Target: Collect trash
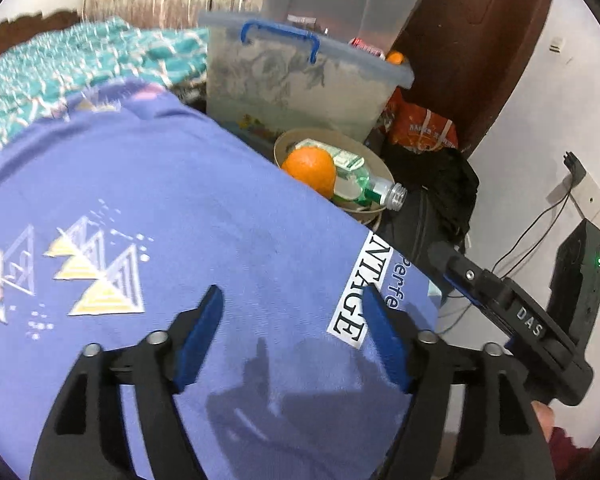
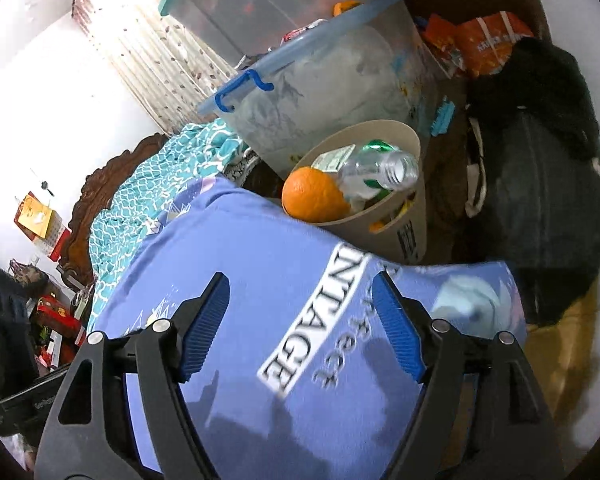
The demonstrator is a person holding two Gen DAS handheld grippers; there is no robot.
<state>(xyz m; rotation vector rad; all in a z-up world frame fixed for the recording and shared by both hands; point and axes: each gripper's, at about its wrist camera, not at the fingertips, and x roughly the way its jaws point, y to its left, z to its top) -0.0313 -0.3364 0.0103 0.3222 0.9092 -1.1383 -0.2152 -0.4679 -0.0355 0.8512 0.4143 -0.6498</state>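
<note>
Task looks mostly done, as far as I can judge. My left tongs (image 1: 292, 332) are spread wide w/ nothing between the pads, hovering low-center in the left wrist view over the purple cloth (image 1: 180, 208). My right tongs (image 2: 300, 328) are the same in the right view: spread, empty, over the cloth's "VINTAGE" print. In the left view the right tool also pokes in from the lower right edge.

The trash is in the beige bin (image 2: 412, 200), center of the right view, just past the far edge of the cloth. In it: an orange (image 2: 314, 194) sitting high at the near rim, and a clear plastic bottle (image 2: 376, 172) w/ green label, cap off, neck sticking out over the rim toward the right. A pale carton or wrapper lies behind the bottle; can't tell which. Bin looks near full, stuff riding at rim level. Through a side slot something yellow/orange shows lower down; can't ID it.

What's left: I see no loose trash on the purple cloth in either view, so prob. nothing more to pick here, or only things out of frame.

Other containers: a big translucent storage box w/ blue handle (image 2: 320, 80) up behind the bin, contents blurry thru the wall. A 2nd clear tub is stacked above it, top center. An orange bag (image 2: 488, 44) sits upper right, w/ dark bags (image 2: 540, 184) along the right.
</note>
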